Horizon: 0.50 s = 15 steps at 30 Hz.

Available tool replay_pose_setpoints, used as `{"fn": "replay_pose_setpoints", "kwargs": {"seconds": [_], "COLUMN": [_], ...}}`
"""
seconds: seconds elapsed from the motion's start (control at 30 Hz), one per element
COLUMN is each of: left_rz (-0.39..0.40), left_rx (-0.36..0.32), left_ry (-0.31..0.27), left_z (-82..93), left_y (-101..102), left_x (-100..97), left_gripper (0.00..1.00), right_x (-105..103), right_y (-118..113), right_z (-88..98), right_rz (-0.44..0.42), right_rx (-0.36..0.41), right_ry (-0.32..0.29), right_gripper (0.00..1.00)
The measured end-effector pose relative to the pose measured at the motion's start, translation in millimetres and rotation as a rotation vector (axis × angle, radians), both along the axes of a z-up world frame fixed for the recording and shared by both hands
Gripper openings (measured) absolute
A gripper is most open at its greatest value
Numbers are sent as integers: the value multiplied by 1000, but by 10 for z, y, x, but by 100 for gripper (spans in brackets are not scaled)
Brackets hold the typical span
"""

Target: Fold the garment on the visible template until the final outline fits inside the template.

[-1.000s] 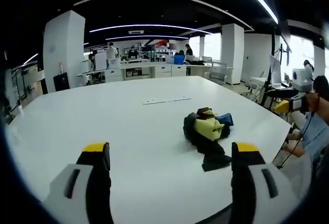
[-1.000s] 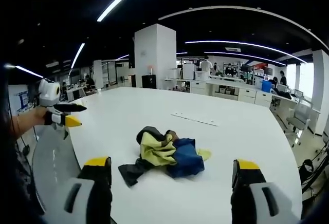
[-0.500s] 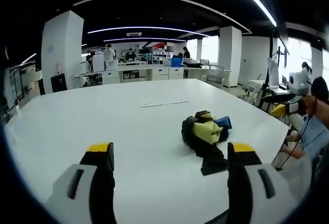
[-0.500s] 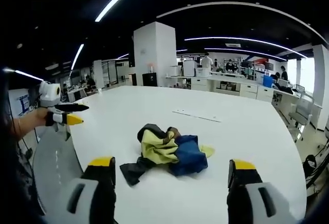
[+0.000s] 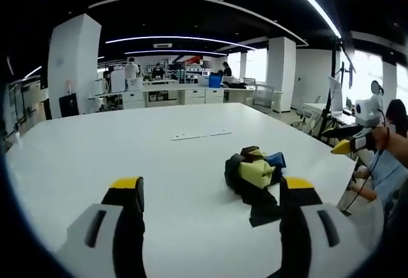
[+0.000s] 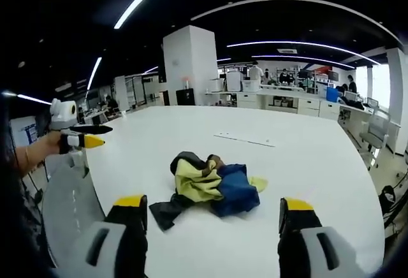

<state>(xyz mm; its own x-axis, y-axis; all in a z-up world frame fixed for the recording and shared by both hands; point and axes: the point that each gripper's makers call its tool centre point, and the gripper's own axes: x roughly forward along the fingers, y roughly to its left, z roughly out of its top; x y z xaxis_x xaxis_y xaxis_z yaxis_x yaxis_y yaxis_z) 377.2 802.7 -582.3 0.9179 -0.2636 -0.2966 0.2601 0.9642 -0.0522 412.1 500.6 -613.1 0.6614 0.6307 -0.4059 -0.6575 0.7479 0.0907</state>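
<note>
On the white desk [image 6: 306, 163] the crumpled garment [image 6: 207, 185] lies dead ahead of the right gripper [image 6: 207, 240] (jaws apart, empty); the left gripper [image 5: 207, 227], equally spread, sees it off rightward.

Garment [image 6: 207, 185] lies crumpled in a heap; its type, sleeves and hem cannot be told, and the underside folds are hidden. Thin pale strip [image 5: 201, 135] on the far counter [image 5: 95, 157]: too small to identify; no template outline can be made out. Left gripper [image 6: 86, 136] at the left: finger gap too small to judge. Near counter edge is cut off behind the fingers [image 6: 131, 217].
</note>
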Motion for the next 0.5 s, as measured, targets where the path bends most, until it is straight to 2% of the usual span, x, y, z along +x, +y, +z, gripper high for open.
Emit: {"fn": "replay_pose_setpoints", "kwargs": {"seconds": [0.3,0.5], "left_rz": [-4,-31], "left_rx": [-13,-25], "left_ry": [21,15], "left_z": [-42,19], "left_y": [-26,-83], "left_x": [52,162], "left_gripper": [83,79], "right_x": [56,165], "right_y": [21,37], "right_z": [-16,-12], "right_rz": [13,16], "right_rx": [-13,-16], "right_ry": [10,26], "right_gripper": [85,82]}}
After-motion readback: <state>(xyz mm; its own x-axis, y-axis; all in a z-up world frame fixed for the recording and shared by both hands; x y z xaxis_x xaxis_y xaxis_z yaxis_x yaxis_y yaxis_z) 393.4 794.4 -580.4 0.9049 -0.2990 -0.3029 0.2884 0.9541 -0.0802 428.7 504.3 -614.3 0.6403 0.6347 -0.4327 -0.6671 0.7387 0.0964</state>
